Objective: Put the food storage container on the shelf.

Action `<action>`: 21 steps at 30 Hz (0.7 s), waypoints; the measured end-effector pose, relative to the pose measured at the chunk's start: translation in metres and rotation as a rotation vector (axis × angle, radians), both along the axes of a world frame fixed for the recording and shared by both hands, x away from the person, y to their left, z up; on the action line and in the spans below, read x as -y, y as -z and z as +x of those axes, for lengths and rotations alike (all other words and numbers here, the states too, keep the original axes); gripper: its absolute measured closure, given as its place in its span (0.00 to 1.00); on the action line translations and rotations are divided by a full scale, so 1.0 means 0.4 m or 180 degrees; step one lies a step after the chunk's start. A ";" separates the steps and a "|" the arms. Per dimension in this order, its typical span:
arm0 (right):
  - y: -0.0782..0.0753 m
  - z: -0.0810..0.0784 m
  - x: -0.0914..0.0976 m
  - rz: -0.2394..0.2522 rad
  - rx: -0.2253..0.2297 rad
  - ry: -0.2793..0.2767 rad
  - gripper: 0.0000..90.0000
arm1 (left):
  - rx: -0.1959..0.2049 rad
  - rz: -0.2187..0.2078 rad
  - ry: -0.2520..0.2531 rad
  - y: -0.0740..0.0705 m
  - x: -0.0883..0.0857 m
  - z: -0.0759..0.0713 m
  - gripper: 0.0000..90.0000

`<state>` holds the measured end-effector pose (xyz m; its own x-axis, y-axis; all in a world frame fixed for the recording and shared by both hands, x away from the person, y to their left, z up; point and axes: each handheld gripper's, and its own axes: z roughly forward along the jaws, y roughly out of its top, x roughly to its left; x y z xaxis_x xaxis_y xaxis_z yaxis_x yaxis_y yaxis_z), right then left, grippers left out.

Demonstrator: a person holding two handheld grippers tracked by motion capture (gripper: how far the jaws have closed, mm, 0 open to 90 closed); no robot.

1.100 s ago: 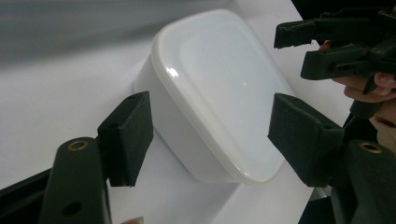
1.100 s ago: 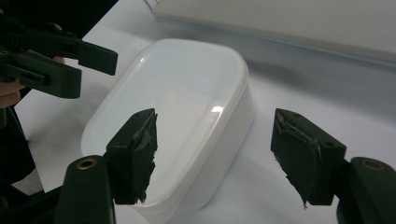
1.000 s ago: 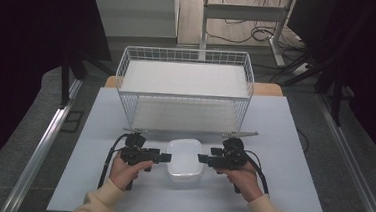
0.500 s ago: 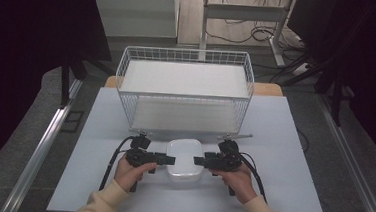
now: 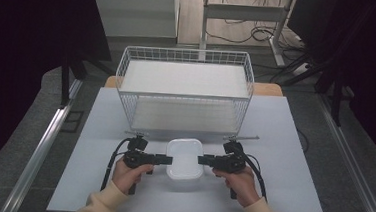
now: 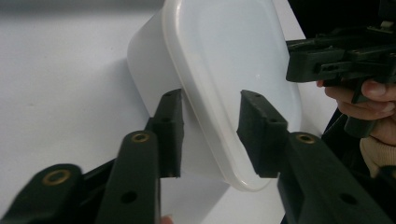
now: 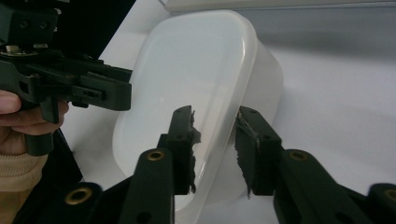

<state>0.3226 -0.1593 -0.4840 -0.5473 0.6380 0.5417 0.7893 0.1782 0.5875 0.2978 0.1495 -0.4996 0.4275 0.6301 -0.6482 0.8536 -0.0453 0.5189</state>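
Observation:
A white lidded plastic container (image 5: pixel 185 158) stands on the white table (image 5: pixel 283 143) near the front, between my two grippers. My left gripper (image 5: pixel 168 160) reaches in from the left. In the left gripper view its jaws (image 6: pixel 210 100) straddle the container's (image 6: pixel 224 56) near rim, one beside the wall, one over the lid. They have just been closing, and a little room still shows. My right gripper (image 5: pixel 201 160) comes in from the right. Its jaws (image 7: pixel 215 116) have just been closing and press the container's (image 7: pixel 187 70) lid edge and wall.
A white wire basket (image 5: pixel 187 56) with two shelves stands behind the container at the table's back. Bare tabletop lies to both sides of the hands. Dark floor, a metal rail (image 5: pixel 43 146) and cables surround the table.
Both grippers have slid inward to the container's two ends, and their jaws have narrowed around its rim. The container has stayed where it was.

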 end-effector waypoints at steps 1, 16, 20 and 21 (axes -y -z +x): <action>-0.002 -0.003 0.001 0.0001 0.0009 0.0007 0.78 | 0.0041 -0.0011 0.0009 -0.006 -0.003 -0.005 0.73; -0.027 -0.035 0.010 0.0021 0.0205 -0.0008 0.88 | 0.0321 0.0148 -0.0013 -0.031 -0.007 -0.031 0.87; -0.034 -0.040 0.010 0.0002 0.0267 -0.0019 0.88 | 0.0365 0.0159 0.0002 -0.036 -0.005 -0.036 0.87; -0.037 -0.042 0.011 -0.0005 0.0300 -0.0029 0.88 | 0.0384 0.0162 0.0009 -0.039 -0.005 -0.038 0.87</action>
<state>0.3060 -0.1635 -0.4692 -0.6017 0.6335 0.4864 0.7288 0.1862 0.6589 0.2827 0.1515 -0.4839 0.5023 0.6595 -0.5593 0.7850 -0.0767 0.6147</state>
